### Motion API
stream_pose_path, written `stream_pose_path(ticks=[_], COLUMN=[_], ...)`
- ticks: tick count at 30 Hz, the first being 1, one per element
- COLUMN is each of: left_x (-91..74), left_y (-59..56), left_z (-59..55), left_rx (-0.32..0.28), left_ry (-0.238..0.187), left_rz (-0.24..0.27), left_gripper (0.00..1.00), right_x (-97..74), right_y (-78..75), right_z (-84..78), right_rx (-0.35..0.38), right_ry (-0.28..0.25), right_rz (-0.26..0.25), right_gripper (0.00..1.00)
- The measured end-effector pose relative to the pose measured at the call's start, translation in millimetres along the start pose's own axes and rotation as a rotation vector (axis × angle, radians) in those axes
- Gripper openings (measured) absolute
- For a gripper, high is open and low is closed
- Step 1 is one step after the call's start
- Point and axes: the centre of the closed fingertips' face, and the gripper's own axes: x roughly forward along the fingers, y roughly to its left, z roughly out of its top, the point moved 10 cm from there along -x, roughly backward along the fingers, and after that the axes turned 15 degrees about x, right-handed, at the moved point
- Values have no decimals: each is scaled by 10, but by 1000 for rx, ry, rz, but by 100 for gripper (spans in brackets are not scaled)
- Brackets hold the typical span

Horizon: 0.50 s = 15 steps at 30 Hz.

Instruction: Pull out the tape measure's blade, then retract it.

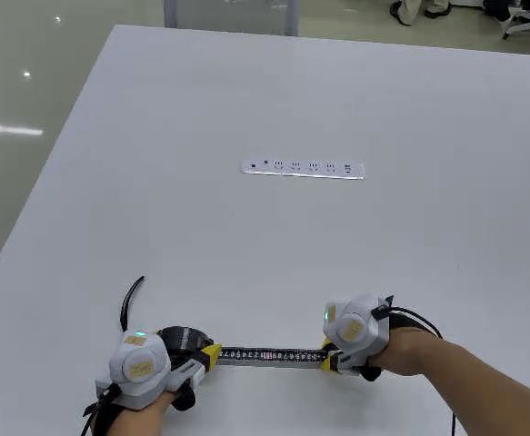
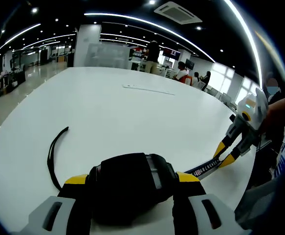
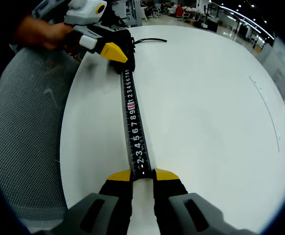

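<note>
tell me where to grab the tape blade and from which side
The blade at its free end, by the lowest numbers. It lies flat and straight on the table, so come in along its length from the side away from the case, jaws closing across its narrow width. The right gripper holds it so, while the left gripper clamps the case.

Smooth matt table (image 1: pixel 246 109); plastic tape measure case (image 2: pixel 127 183).

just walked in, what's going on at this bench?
A person works a tool in each hand at a white table. The left tool clamps the tape measure case; the right tool pinches the blade near its tip. The blade is out, stretched flat between them. A power strip lies farther back.
</note>
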Motion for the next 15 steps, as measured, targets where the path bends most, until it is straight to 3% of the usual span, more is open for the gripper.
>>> stream_pose_path(ticks=[15], left_x=[-11], left_y=[9], left_z=[7], left_rx=[3], left_ry=[2], left_rz=[-2], left_gripper=[64], right_x=[36], right_y=[36], right_z=[53], right_rx=[6], right_ry=[-12], right_rz=[2], right_gripper=[14])
